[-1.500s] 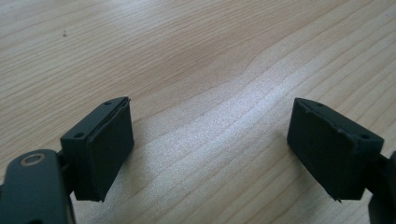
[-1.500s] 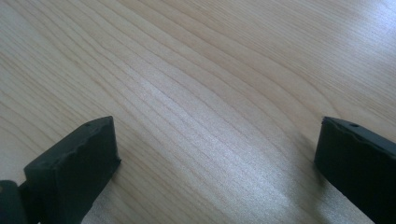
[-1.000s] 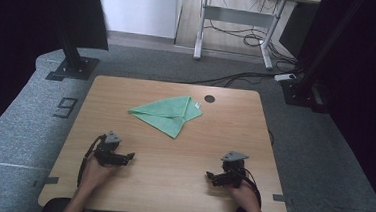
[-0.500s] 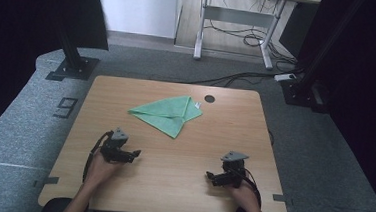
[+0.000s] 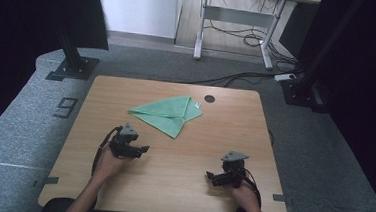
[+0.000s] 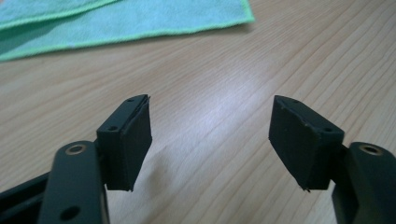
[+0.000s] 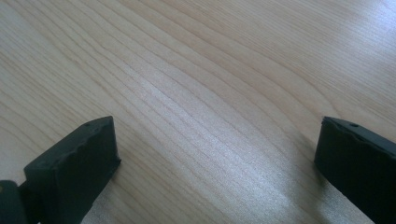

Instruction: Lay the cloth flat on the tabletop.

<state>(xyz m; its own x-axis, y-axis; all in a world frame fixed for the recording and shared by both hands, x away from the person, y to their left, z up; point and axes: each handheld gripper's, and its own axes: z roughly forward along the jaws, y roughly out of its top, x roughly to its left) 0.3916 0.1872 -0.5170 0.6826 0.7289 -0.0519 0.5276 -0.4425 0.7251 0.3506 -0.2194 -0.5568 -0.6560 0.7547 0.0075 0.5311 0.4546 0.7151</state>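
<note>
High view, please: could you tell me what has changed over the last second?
The left gripper has moved up the table toward the green cloth, its jaws closing partway with nothing between them. It has taken hold of nothing. The right gripper, open, and the cloth stayed where they were.

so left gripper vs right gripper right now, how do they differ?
Left gripper sits nearer the green cloth; the right gripper sits near the table's front edge, farther from it. The left gripper's view takes in the cloth's edge ahead; the right gripper's faces bare wood. The left gripper's jaws have just been closing, with nothing between them; the right gripper's stand wider. Both are open, empty and held low over the table.
</note>
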